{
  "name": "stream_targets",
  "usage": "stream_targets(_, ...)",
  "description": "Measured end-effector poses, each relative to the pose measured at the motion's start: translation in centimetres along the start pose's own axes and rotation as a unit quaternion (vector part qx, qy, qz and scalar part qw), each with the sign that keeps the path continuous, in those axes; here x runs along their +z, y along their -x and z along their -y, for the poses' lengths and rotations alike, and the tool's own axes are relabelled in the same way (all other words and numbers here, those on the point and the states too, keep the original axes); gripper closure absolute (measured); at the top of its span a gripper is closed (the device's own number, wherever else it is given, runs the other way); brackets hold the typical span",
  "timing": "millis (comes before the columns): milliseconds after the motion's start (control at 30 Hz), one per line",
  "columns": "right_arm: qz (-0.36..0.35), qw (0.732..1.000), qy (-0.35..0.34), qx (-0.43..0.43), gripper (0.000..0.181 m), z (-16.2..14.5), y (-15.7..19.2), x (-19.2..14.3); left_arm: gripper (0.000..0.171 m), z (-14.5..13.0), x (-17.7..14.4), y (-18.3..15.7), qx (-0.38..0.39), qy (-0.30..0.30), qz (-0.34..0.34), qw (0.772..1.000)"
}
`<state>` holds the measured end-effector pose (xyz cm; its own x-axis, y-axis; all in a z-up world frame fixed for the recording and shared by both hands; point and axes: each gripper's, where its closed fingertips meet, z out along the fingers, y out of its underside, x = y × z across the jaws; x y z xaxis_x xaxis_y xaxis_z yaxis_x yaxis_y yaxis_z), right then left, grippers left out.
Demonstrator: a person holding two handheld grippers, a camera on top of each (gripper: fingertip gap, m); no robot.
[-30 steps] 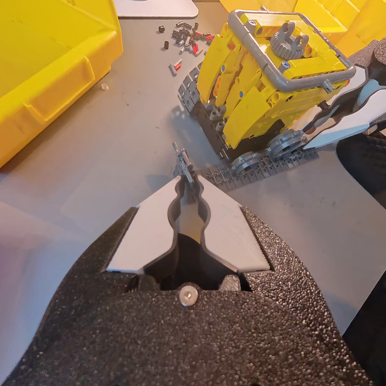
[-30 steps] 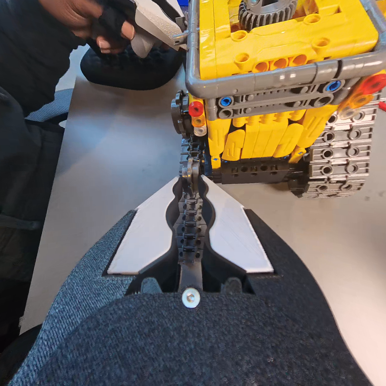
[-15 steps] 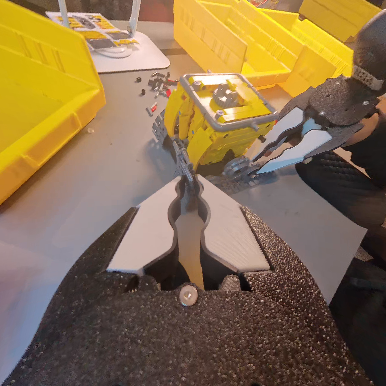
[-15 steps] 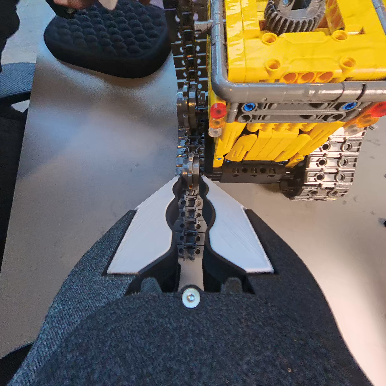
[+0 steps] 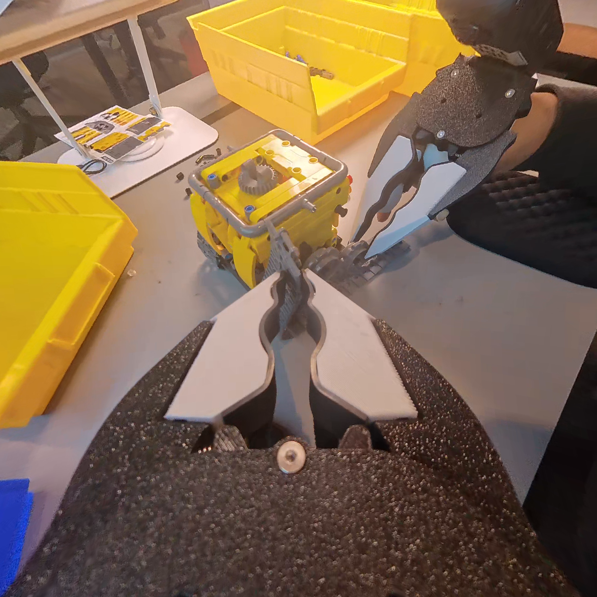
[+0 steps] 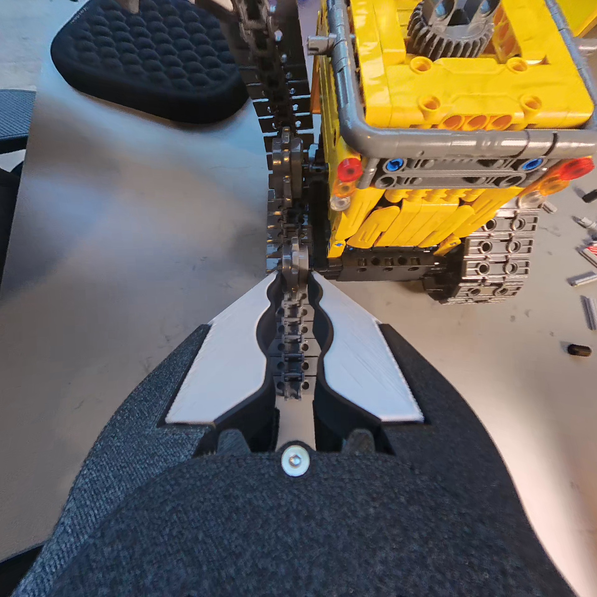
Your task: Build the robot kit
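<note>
Both claws grip one grey track chain (image 6: 292, 342) beside the yellow brick vehicle (image 5: 268, 206) on the counter (image 5: 452, 323): my left claw (image 5: 292, 281) pinches the raised end, my right claw (image 6: 294, 277) clamps the low end ahead — best held taut, aligned over the sprockets (image 6: 287, 161).

No legible text, brand, number or sign on any item in either view. Only print-bearing item: a yellow-and-black printed sheet (image 5: 113, 134) on the white stand base (image 5: 181, 142) at the far left edge of the table (image 5: 452, 339); print too small to resolve. Yellow bins (image 5: 290, 74) carry no readable marking.
</note>
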<state>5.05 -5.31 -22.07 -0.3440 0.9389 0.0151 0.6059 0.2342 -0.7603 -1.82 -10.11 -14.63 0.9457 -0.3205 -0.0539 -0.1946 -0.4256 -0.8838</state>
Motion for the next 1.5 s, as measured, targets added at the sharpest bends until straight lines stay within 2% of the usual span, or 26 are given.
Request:
stream_targets(267, -0.022, 1.000, -0.022, 0.001, 0.167, 0.4, -0.5, 0.2, 0.163, 0.1, 0.7, -0.5, 0.041, 0.014, 0.011, 0.999)
stream_targets(500, -0.042, 0.999, -0.011, 0.004, 0.166, -0.6, -0.9, 0.5, 0.163, 0.7, 0.2, -0.1, 0.063, 0.009, 0.022, 0.998)
stream_targets(800, -0.066, 0.998, 0.001, -0.018, 0.165, -0.3, -1.0, 1.4, 0.161, 0.2, 2.3, -1.3, 0.152, 0.052, 0.032, 0.986)
stream_targets(1000, -0.050, 0.999, -0.007, -0.008, 0.163, -0.3, -0.8, 1.2, 0.159, -0.6, 4.3, -2.6, 0.285, 0.083, 0.065, 0.953)
stream_targets(1267, -0.060, 0.998, -0.005, -0.016, 0.164, -0.5, -1.0, 1.1, 0.160, -0.4, 5.4, -3.6, 0.377, 0.065, 0.099, 0.919)
stream_targets(1400, -0.057, 0.998, -0.006, -0.009, 0.164, -0.6, -1.1, 1.0, 0.158, -1.0, 6.1, -4.0, 0.447, 0.057, 0.108, 0.886)
stream_targets(1500, -0.058, 0.998, -0.002, -0.015, 0.160, -0.8, -1.1, 0.9, 0.157, -1.0, 6.7, -4.0, 0.464, 0.056, 0.114, 0.877)
